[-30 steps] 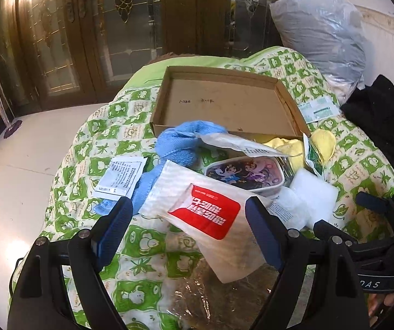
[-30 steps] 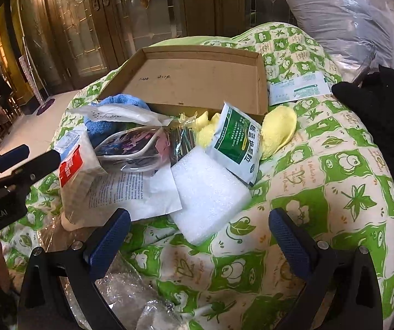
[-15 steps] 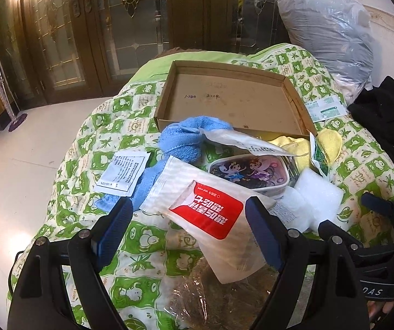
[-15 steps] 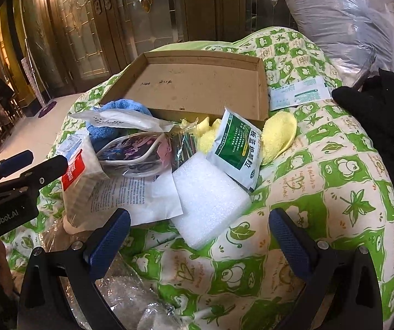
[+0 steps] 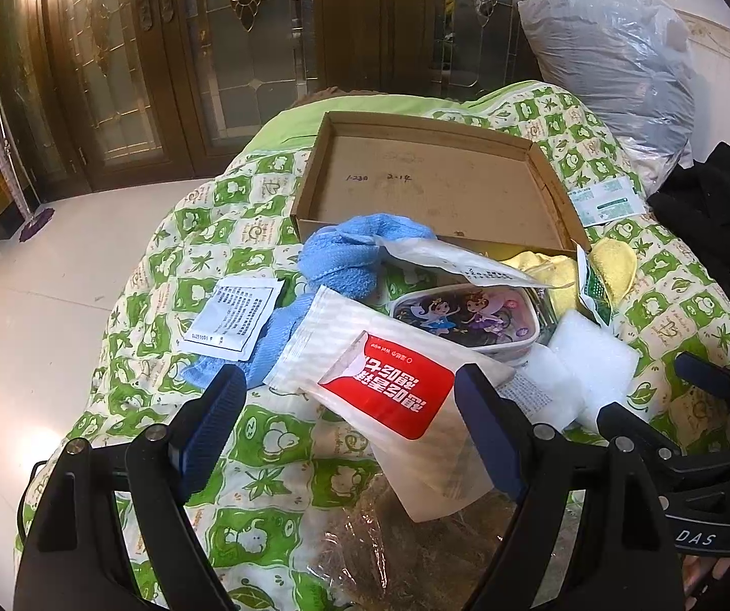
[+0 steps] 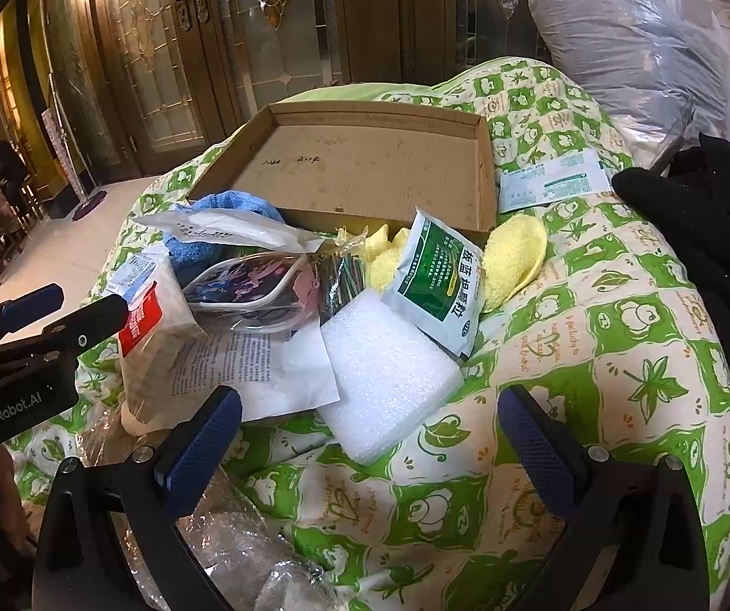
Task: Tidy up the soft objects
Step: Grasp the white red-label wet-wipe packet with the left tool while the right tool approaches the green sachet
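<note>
Your left claw (image 5: 349,422) stands with its jaws apart, gripping nothing; the red-labelled wet wipe pack (image 5: 390,392) lies between and just beyond its tips. Your right claw (image 6: 370,438) is likewise spread wide and bare, the white foam pad (image 6: 385,377) directly ahead of it. Beyond both, the blue towel (image 5: 339,265), yellow cloth (image 6: 512,259) and green sachet (image 6: 441,280) crowd the near wall of the cardboard box (image 5: 436,127) on the green quilt (image 6: 619,336).

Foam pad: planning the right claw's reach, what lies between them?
Only bare quilt separates the open right claw from the foam pad, per the right wrist view.
</note>
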`<state>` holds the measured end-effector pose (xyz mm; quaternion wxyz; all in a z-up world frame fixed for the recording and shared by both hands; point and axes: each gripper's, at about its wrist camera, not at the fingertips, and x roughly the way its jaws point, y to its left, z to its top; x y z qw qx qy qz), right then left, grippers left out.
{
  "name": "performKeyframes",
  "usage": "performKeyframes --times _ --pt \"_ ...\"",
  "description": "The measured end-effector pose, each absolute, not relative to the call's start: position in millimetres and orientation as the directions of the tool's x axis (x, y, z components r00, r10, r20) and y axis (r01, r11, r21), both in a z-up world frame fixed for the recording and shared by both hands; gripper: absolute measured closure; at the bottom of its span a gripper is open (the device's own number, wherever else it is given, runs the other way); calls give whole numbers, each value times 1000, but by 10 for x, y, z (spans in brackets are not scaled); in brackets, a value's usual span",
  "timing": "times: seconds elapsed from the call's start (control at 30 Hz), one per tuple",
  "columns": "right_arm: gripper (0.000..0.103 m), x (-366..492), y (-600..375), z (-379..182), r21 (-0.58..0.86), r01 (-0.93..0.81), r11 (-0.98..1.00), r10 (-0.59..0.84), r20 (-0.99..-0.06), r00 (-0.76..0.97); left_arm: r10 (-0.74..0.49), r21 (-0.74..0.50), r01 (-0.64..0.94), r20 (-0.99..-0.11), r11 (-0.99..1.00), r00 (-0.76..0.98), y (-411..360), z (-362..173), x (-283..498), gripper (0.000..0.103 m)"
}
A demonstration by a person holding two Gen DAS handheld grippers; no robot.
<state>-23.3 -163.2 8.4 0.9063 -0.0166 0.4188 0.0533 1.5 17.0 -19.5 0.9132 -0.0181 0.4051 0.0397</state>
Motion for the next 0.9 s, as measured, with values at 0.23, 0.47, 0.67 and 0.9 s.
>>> performKeyframes --times 0.23,0.47,0.67,0.9 --pt "0 -240 -1627 90 14 -116 993 86 -758 646 49 -43 -125 -756 991 653 227 -173 50 19" --pt "0 -241 -1619 79 14 -124 992 91 -758 646 79 -72 -202 -755 977 651 254 -79 224 19" --pt "0 -233 -1626 69 16 -126 992 94 -760 643 68 -102 -239 -787 966 613 205 -178 460 19" --pt "0 -215 -1636 54 20 -124 992 95 -763 640 99 -41 -245 -841 969 531 197 -486 423 19"
